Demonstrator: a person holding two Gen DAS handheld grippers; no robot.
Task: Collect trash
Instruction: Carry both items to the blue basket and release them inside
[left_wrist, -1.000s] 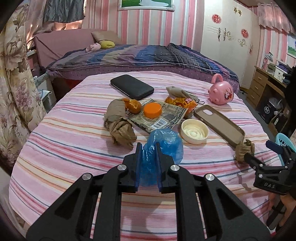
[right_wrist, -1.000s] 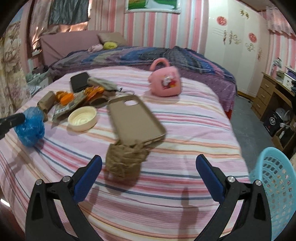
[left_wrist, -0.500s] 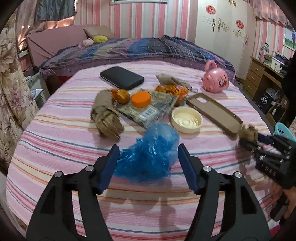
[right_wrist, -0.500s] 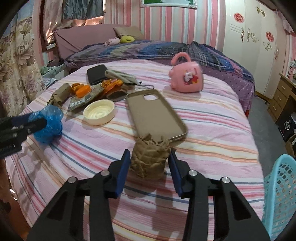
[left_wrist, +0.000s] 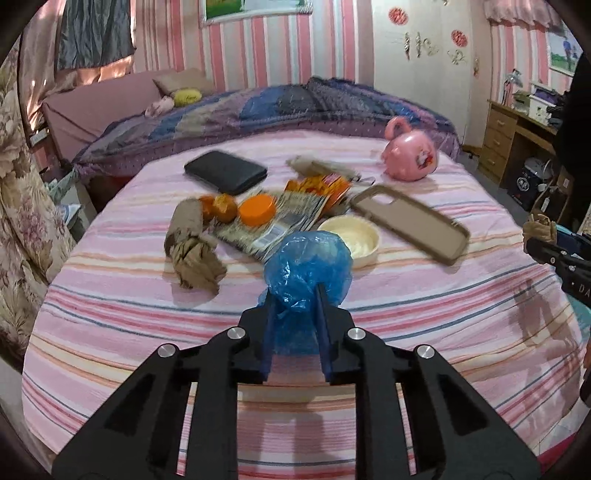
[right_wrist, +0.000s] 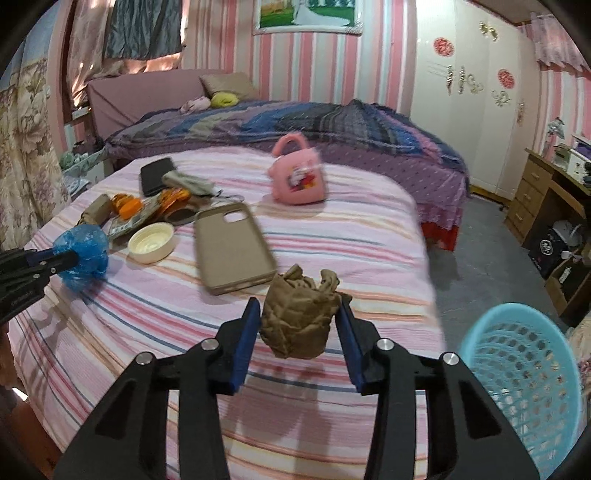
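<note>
Hand-held gripper on the left (left_wrist: 294, 295) is closing, again pinching the blue bag (left_wrist: 308, 264) (right (right_wrist: 300, 321) now grips brown paper (right_wrist: 300, 319)), both basket-ready.

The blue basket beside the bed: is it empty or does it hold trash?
Cannot tell fully. The blue basket shows only bare mesh wall; its bottom is out of view.

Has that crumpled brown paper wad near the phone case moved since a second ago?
Yes. The crumpled brown paper wad, pinched in the right gripper, has lifted off the striped bedspread, away from the tan phone case, toward the blue basket.
</note>
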